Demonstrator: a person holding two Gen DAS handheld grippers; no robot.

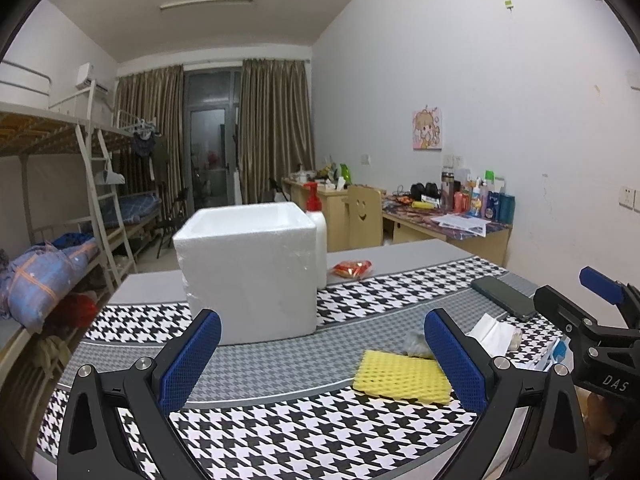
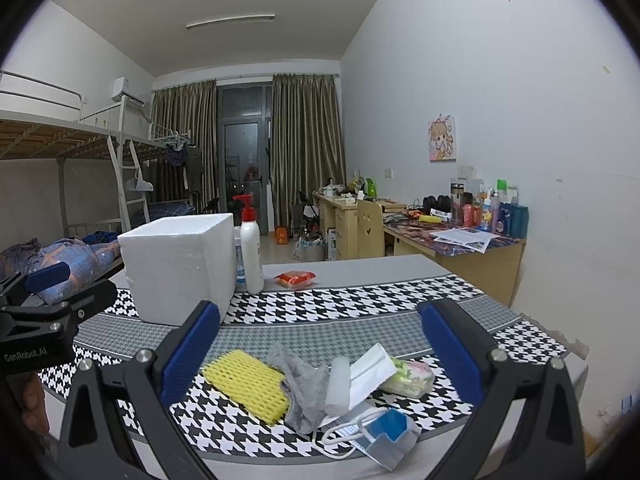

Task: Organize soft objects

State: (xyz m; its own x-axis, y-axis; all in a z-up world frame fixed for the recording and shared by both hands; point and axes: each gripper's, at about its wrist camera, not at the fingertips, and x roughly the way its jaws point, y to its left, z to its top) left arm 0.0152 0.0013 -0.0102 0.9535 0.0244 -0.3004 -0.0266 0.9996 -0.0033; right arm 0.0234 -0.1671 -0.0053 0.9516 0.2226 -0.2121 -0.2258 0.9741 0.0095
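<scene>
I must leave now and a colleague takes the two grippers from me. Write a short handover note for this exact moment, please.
Left gripper: open, holds nothing, hovers over the table facing the foam box.
Right gripper: open, holds nothing, hovers above the pile of soft things.
Things: yellow foam net, grey cloth, tissue pack with a tissue sticking out, and face mask lie together on the houndstooth tablecloth, near its front edge. The foam box stands farther back, to the left.
Done: nothing seen yet; no item is grasped.
Left: probably all soft things still to be put away, perhaps into the box.
</scene>
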